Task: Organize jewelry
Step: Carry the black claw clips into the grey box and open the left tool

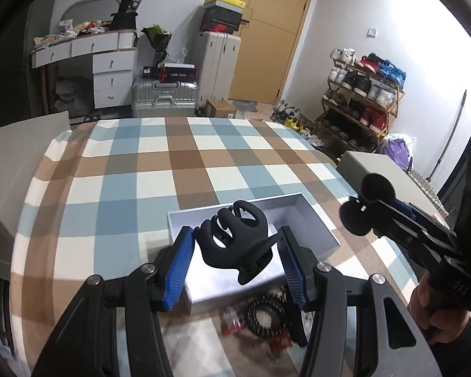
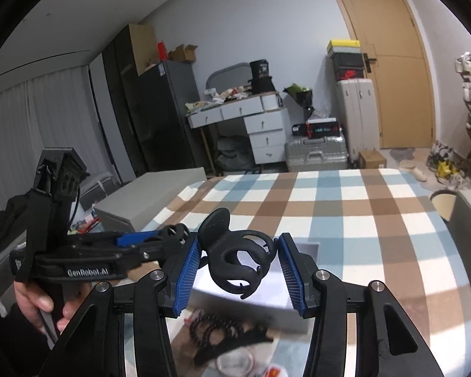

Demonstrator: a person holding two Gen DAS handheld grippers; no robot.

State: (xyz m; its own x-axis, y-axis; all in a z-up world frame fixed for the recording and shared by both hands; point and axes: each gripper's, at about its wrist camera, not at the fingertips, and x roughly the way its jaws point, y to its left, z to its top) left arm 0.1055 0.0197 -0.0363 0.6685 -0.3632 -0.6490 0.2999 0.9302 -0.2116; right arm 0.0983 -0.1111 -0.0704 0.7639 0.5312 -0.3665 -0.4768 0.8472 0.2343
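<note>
Between the left hand-held gripper [image 1: 237,262] pads a black hair claw [image 1: 235,240] is pinched above the open box [image 1: 311,220]; another claw [image 2: 235,259] is pinched by the right hand-held gripper [image 2: 240,271]. Lowering and release into the box are judged next. Beyond, the checked bed [image 1: 141,172] is seen.

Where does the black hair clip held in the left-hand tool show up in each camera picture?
Left wrist view: the black hair clip is low in the middle, pinched between the left gripper fingers.
Right wrist view: small, left of centre, at the left gripper's tip; the big clip in the middle is a different one.
Shared landmark: the wooden door behind the checked cloth.
</note>
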